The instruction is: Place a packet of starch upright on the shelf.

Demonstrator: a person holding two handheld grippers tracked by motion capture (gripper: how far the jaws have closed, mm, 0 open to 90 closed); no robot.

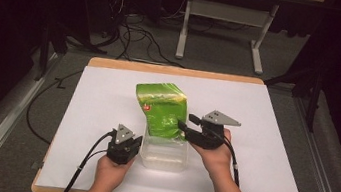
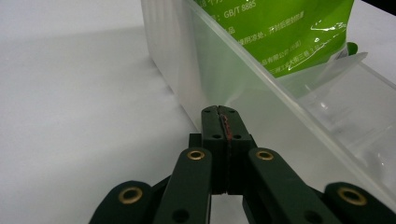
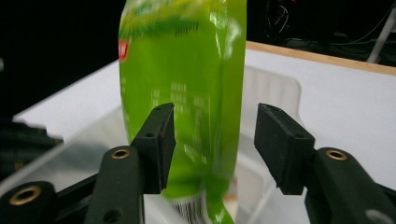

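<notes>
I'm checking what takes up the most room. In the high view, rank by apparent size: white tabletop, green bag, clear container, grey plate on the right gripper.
1. White tabletop
2. Green bag
3. Clear container, partly covered by the bag, so unsure
4. Grey plate

Green pouch (image 3: 187, 93) — glossy plastic film, crinkled, catching white glare along its folds. Clear container (image 2: 261, 93) — translucent plastic, smooth walls, slightly frosted look. My left gripper (image 2: 226, 122) — matt black plastic links, brass-coloured metal rivets, a rough reddish strip between its pads. My right gripper (image 3: 215, 140) — the same matt black, its pads (image 3: 280, 140) flat-faced and dull. Table sheet (image 1: 107, 97) — white, matt, smooth, like paper or board. Table edge (image 1: 177, 70) — pale wood. Grey plate (image 1: 221, 117) — flat, dull finish.
</notes>
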